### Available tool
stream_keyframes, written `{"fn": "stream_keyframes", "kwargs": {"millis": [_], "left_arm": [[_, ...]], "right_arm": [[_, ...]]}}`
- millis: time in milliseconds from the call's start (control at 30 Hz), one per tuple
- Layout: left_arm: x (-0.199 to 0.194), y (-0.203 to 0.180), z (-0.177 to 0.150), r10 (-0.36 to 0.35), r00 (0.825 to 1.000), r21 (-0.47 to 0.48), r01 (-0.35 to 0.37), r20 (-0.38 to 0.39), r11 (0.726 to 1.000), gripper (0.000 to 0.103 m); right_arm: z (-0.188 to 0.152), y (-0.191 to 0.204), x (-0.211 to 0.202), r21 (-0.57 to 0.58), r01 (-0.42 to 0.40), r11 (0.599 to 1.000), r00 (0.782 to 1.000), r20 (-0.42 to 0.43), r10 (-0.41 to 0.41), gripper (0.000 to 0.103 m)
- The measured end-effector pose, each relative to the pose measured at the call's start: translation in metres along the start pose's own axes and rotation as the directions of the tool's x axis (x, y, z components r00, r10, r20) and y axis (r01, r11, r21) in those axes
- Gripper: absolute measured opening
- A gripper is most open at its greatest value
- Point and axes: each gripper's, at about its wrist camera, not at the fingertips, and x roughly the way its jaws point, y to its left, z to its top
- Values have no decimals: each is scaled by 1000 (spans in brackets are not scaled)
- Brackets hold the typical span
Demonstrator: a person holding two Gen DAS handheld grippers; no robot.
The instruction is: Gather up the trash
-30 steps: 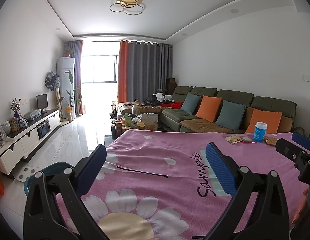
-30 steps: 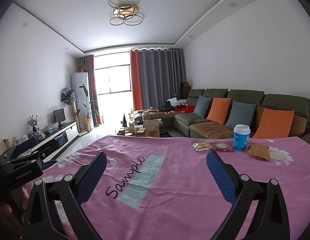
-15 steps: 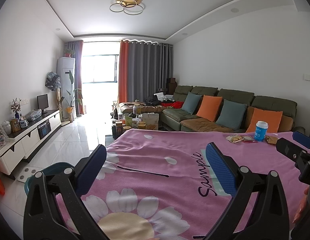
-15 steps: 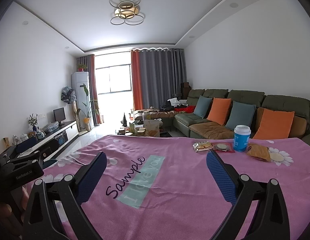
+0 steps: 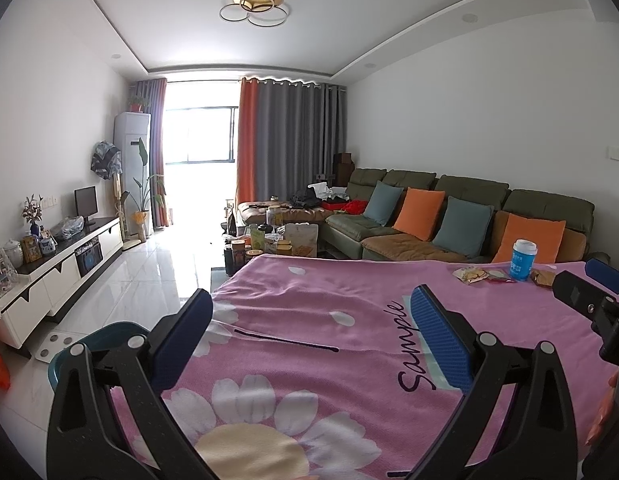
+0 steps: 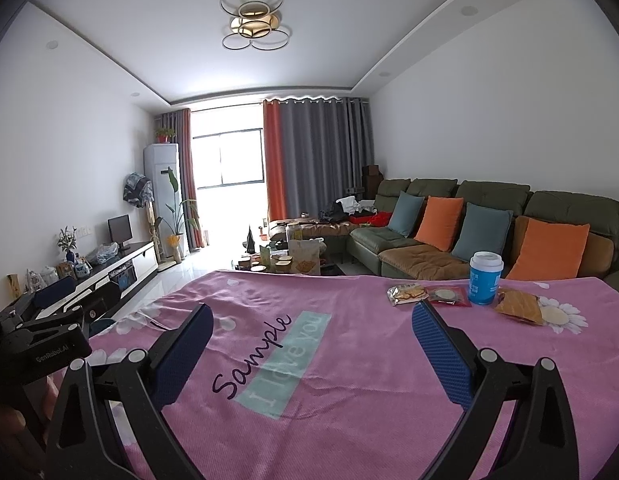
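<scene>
A table covered with a pink flowered cloth (image 6: 349,380) fills the lower part of both wrist views. The left gripper (image 5: 309,336) hangs over the near left part of the cloth with its blue-padded fingers (image 5: 441,340) spread wide and nothing between them. The right gripper (image 6: 309,344) is likewise released, its jaws wide apart above the printed word "Sample" and grasping nothing.

The trash sits in a loose row near the far right corner of the table, well apart from both grippers. A blue paper cup (image 6: 484,278) with a white lid stands upright. Just beside it toward the table's middle lies a red-edged wrapper (image 6: 447,295), and next to that a clear packet of crackers (image 6: 405,294). On the cup's other side an orange-brown packet (image 6: 519,306) lies flat, close to the cup; contact is unclear.

Off the table's left edge, a teal bin (image 5: 105,340) stands on the white tiled floor (image 5: 141,280). A green sofa (image 6: 489,200) with orange and blue cushions runs along the right wall.
</scene>
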Motion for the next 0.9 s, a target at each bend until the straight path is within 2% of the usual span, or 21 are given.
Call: {"fn": "stream_keyframes", "kwargs": {"millis": [900], "left_arm": [[1,2,-2,6,1000,2,-6,-2,1000,97]], "right_arm": [[3,-1,2,0,-2,1000,1000,3,2,96]]}}
